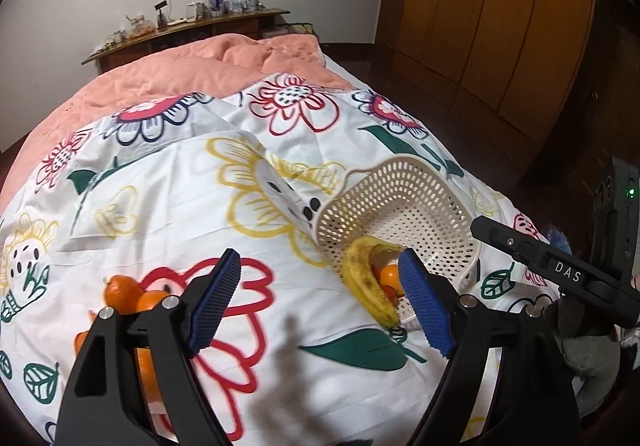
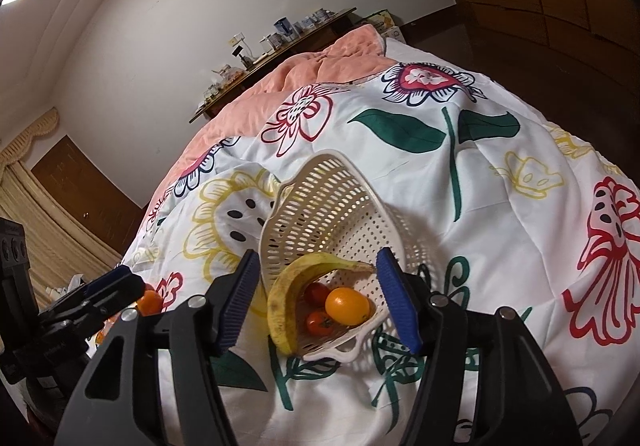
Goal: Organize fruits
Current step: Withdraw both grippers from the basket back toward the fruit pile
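One label, "DAS", marks the right gripper

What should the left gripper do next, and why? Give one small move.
Probably swing the left gripper toward the oranges lying loose on the quilt beside its left finger. Its jaws are open and empty, while the basket already holds a banana, an orange and two tomatoes. The right gripper is also open and empty, in front of the basket.
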A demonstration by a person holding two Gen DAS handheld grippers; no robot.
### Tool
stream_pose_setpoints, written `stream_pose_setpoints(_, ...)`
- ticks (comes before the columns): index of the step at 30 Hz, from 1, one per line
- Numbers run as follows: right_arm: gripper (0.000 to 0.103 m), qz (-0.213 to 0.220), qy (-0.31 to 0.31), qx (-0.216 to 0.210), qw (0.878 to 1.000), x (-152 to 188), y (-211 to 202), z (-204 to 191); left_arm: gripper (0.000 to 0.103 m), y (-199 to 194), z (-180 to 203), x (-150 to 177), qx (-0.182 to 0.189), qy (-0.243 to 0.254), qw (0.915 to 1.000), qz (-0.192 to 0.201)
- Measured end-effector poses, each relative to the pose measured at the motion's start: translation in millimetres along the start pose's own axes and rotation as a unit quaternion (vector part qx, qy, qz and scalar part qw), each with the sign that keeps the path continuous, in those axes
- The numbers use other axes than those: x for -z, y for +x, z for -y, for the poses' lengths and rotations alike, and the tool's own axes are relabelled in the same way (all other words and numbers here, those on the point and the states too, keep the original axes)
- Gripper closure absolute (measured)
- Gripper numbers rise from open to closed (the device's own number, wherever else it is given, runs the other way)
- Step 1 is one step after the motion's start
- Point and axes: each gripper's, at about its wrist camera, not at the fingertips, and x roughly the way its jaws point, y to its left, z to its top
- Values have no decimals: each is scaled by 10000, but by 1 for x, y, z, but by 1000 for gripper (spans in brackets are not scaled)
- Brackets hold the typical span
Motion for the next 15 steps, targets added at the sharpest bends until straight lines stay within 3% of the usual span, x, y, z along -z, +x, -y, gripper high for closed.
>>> stream_pose_setpoints(15, 39, -205, -487, -137, 9985, 8, 5, -42, 21, -51, -70, 15, -496, -640, 9958, 425)
